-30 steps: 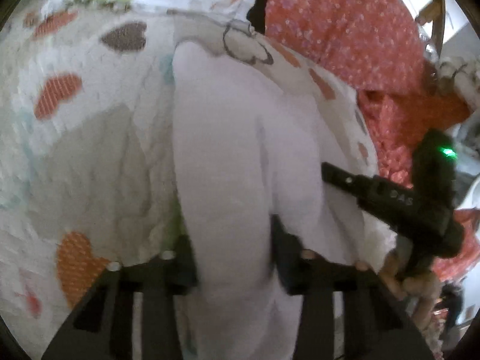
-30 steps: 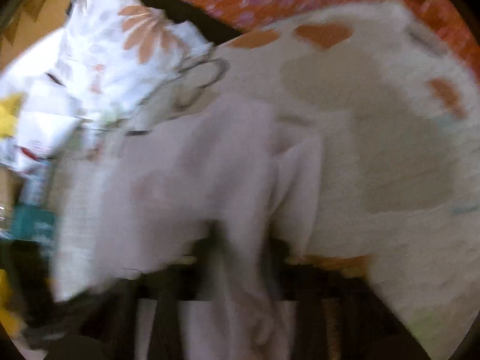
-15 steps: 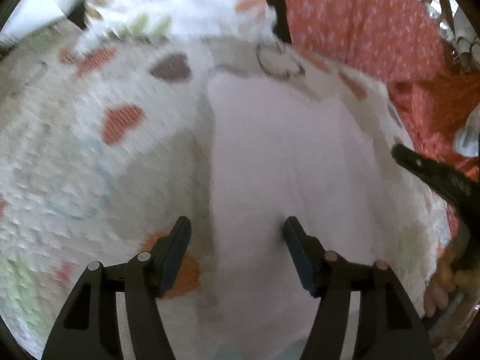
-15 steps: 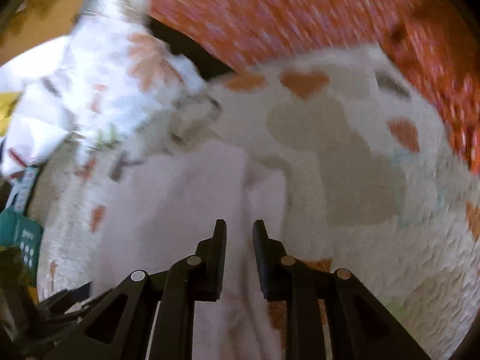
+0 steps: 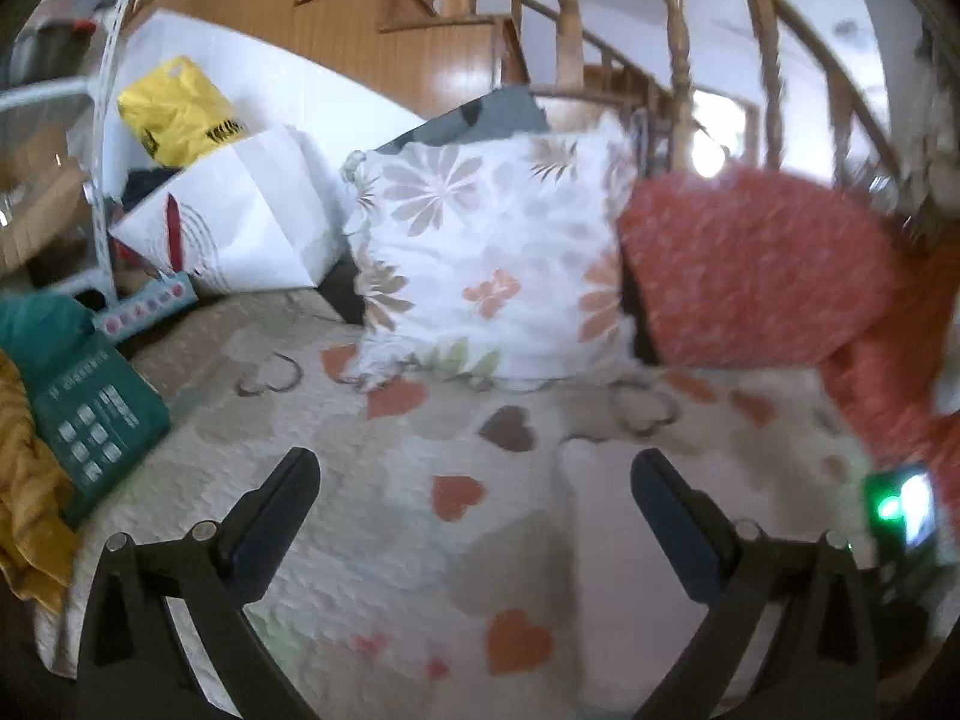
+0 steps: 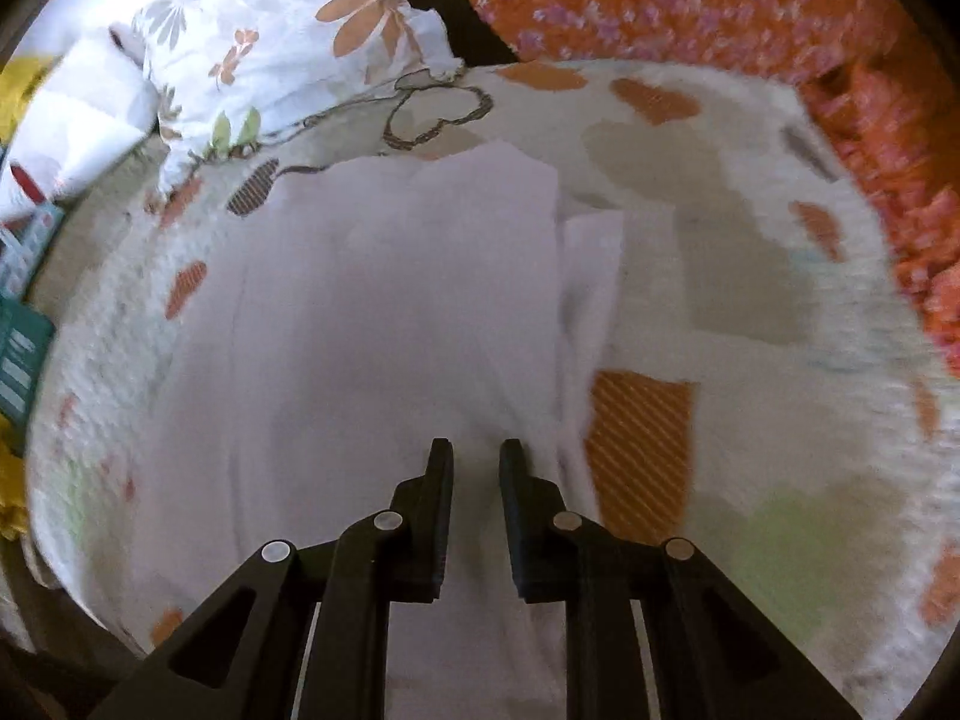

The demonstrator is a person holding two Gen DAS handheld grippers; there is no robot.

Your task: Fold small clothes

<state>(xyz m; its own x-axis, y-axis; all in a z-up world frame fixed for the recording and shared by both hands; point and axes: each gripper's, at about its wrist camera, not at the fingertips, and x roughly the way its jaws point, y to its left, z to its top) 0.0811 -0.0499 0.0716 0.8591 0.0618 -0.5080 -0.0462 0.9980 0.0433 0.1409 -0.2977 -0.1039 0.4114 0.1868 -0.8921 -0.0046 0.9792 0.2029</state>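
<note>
A pale pink garment (image 6: 384, 324) lies flat and folded on a white quilt with heart patterns (image 6: 750, 300). In the left wrist view its edge (image 5: 606, 540) shows at lower right. My right gripper (image 6: 475, 456) hovers over the garment's near part, jaws narrowly apart, holding nothing. My left gripper (image 5: 474, 480) is wide open and empty, raised above the quilt (image 5: 390, 528), left of the garment. The right gripper's body with a green light (image 5: 900, 510) shows at the right edge.
A floral pillow (image 5: 492, 264) and an orange-red cushion (image 5: 750, 276) stand at the back. A white paper bag (image 5: 240, 228), a yellow bag (image 5: 174, 108), a teal box (image 5: 90, 420) and mustard cloth (image 5: 24, 480) lie left. A wooden staircase (image 5: 420, 18) rises behind.
Both grippers let go of the garment, which now lies flat. My left gripper opened wide, lifted and tilted up toward the pillows. My right gripper stays low over the cloth.
</note>
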